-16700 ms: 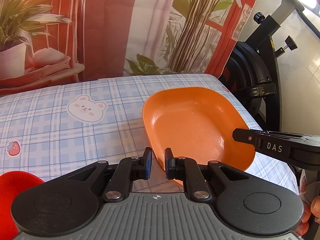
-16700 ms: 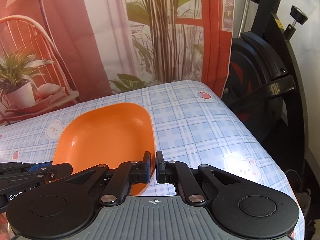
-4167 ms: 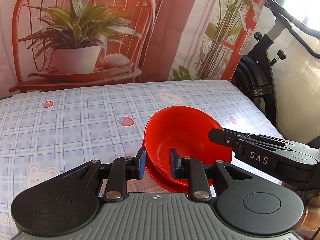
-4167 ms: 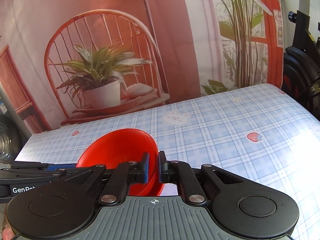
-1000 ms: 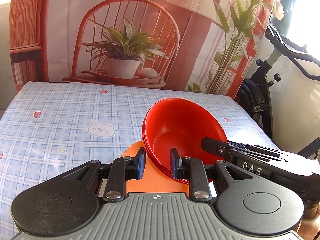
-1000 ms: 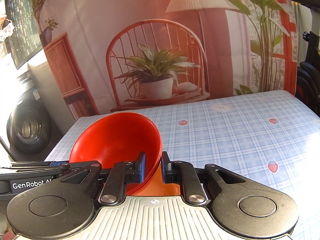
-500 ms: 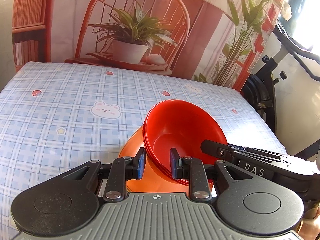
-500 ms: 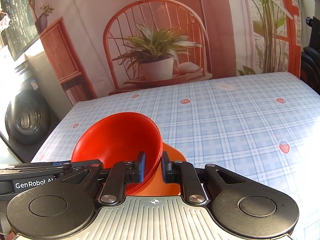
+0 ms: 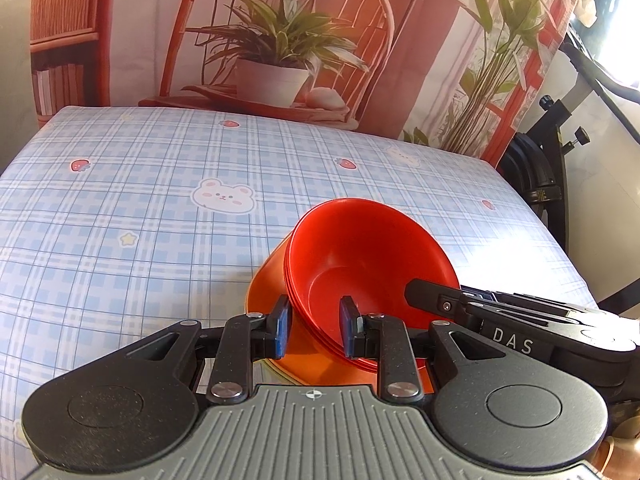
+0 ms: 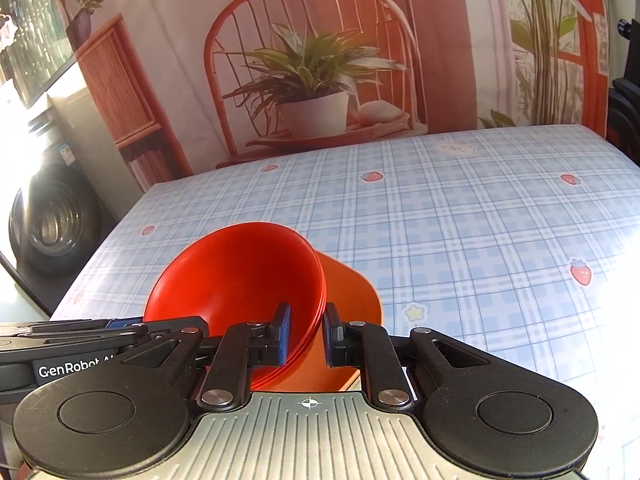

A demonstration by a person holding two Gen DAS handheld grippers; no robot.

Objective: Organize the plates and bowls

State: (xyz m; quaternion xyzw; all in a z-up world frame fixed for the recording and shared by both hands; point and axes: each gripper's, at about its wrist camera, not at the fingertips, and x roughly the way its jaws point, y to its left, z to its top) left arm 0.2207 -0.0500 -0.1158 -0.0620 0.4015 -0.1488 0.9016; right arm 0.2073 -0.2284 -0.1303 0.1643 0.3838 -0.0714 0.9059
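Note:
A stack of nested red bowls [image 9: 360,264] sits over an orange plate [image 9: 266,292] on the checked tablecloth. My left gripper [image 9: 314,330] is shut on the near left rim of the bowl stack. My right gripper [image 10: 306,334] is shut on the right rim of the same red bowls [image 10: 240,280], with the orange plate [image 10: 352,292] showing behind and below them. The right gripper's body shows at the right of the left wrist view. Whether the bowls rest on the plate or hang just above it is hidden.
The blue checked tablecloth [image 9: 140,220] with bears and strawberries stretches back to a printed backdrop of a chair and potted plant [image 9: 276,60]. An exercise bike [image 9: 548,176] stands past the table's right edge. A washing machine [image 10: 48,216] stands beyond the left edge.
Both grippers have carried the red bowl stack lower and closer to the table over the orange plate. More of the plate is covered now. The grips have not changed.

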